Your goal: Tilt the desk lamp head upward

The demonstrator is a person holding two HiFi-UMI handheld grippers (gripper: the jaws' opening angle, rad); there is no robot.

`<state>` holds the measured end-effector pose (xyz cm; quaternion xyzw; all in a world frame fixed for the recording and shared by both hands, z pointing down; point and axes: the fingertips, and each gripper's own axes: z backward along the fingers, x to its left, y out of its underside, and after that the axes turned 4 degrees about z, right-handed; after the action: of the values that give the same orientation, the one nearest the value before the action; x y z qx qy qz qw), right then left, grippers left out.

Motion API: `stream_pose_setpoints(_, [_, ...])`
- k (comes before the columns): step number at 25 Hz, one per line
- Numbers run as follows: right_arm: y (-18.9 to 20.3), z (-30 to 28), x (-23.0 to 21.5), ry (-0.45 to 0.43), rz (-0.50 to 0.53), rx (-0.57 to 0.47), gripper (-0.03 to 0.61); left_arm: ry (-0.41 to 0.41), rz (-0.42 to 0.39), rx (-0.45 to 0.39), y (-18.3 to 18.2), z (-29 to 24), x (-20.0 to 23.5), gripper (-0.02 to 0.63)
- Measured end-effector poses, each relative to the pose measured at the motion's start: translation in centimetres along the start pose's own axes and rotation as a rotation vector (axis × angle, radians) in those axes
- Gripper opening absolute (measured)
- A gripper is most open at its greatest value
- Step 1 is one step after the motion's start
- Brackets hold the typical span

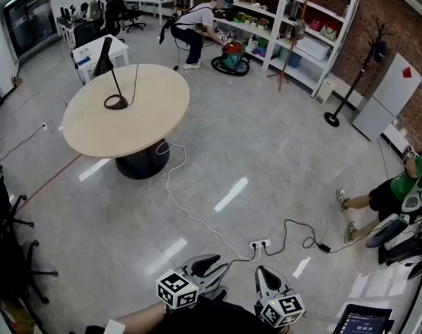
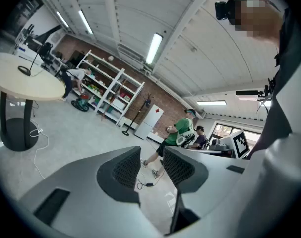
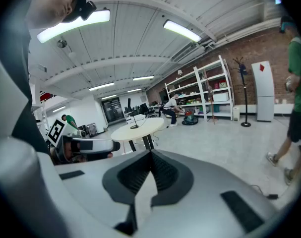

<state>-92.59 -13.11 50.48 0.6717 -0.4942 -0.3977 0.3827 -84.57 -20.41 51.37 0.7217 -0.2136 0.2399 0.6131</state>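
1. Closest to the person, the left gripper (image 1: 212,261) and right gripper (image 1: 264,273) hang low against the body, probably because nothing is yet within reach.
2. In its own view, the left gripper's jaws stand a little apart with only floor showing between them. The right gripper's jaws are pressed together on nothing. Neither carries anything, which fits a stage before any contact.
3. Just ahead on the floor lies a power strip (image 1: 259,243). A white cable (image 1: 174,186) trails from it toward the counter's pedestal and lies across the direct path, so it could catch a foot.
4. Well beyond stands the round counter (image 1: 151,113). The desk lamp (image 1: 104,58) sits near its far left edge, its ring base flat on the top and its dark head angled downward. That downward angle suggests the tilt has not begun.
5. Judging by this, the person must first cross the floor, then likely steady the base with one gripper and lift the head with the other.
6. Farthest off, shelves (image 1: 304,30) line the brick wall.
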Motion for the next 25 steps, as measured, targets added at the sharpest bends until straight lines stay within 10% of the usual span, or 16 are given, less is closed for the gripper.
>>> stream_pose_setpoints(25, [-2.0,-1.6,-1.7,0.021,-0.131,-0.145,0.003,-0.006,-0.116,0.055,-3.3,-0.4,1.0,0.150])
